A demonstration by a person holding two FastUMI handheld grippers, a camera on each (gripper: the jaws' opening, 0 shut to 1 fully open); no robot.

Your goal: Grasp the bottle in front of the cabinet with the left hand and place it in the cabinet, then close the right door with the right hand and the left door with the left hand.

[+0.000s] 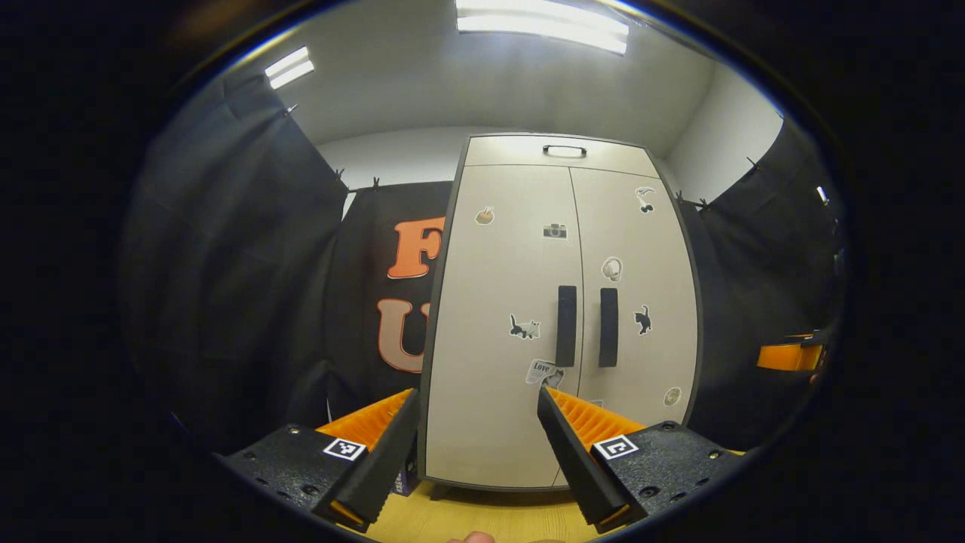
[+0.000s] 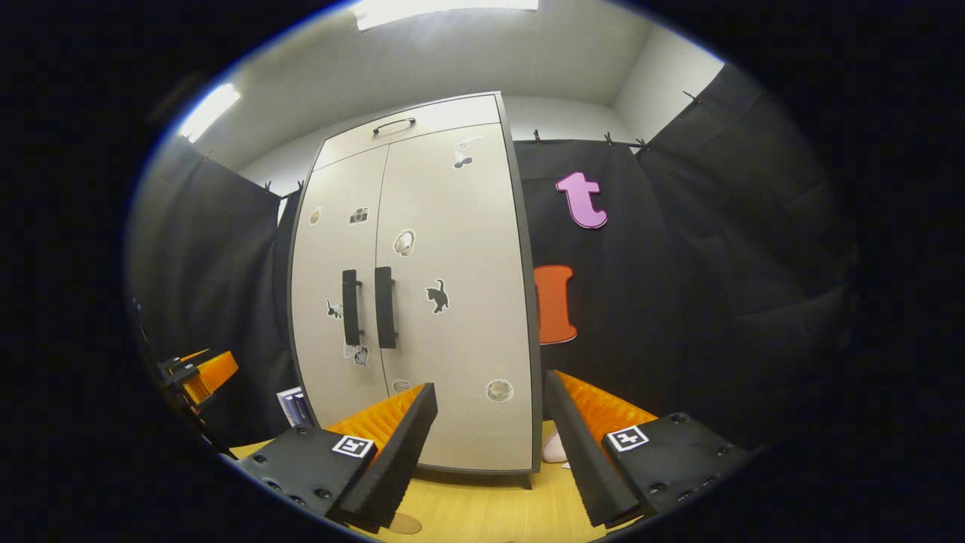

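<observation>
A tall pale cabinet (image 1: 490, 286) with stickers stands straight ahead in the left gripper view, both doors shut flush. Its two dark vertical handles (image 1: 566, 326) sit side by side at the centre seam. My left gripper (image 1: 476, 396) is open a short way in front of the left door, with nothing between its fingers. In the right gripper view the same cabinet (image 2: 460, 249) stands a little to the left, with its handles (image 2: 385, 307) left of centre. My right gripper (image 2: 490, 383) is open before the right door's lower outer corner and holds nothing.
The cabinet stands on a wooden tabletop (image 2: 482, 505). A small blue-and-white box (image 2: 292, 407) stands by the cabinet's left side, and a pale pinkish object (image 2: 554, 449) lies at its right foot. The other gripper (image 2: 197, 375) shows far left. Black cloth walls enclose the booth.
</observation>
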